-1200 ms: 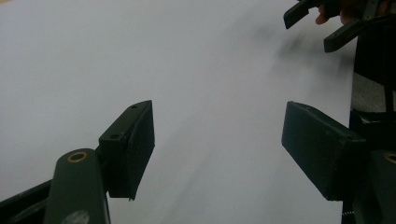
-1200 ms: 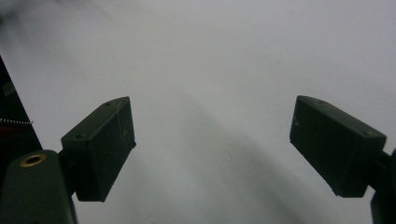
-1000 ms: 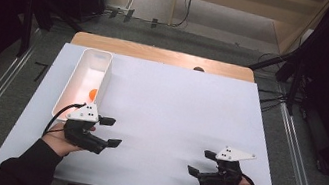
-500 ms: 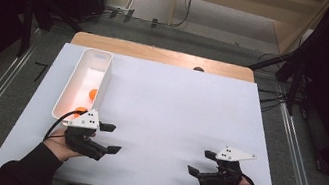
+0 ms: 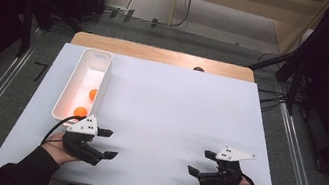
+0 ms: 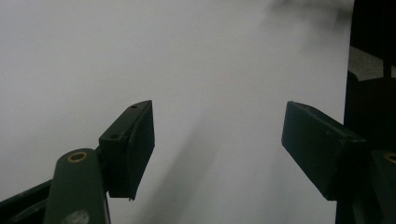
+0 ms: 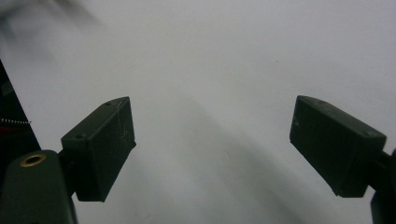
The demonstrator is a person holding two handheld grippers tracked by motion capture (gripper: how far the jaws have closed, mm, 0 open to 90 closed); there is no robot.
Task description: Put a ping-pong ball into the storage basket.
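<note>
Fingers of both grippers, left [image 5: 107, 144] and right [image 5: 202, 163], spread wide, empty, low over the white table [image 5: 175, 109].

I see a matt white sheet [image 5: 173, 119] over a wooden table [image 5: 158, 54]. My left gripper [image 5: 106, 143] looks like matt black plastic. Upper left, a smooth white plastic bin [image 5: 103, 80] holds glossy orange balls [image 5: 80, 111].

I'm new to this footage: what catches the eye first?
Two orange balls glow inside a long white plastic bin at the left of the white table. Near the front edge, the left gripper and the right gripper rest with jaws wide apart, holding nothing.
</note>
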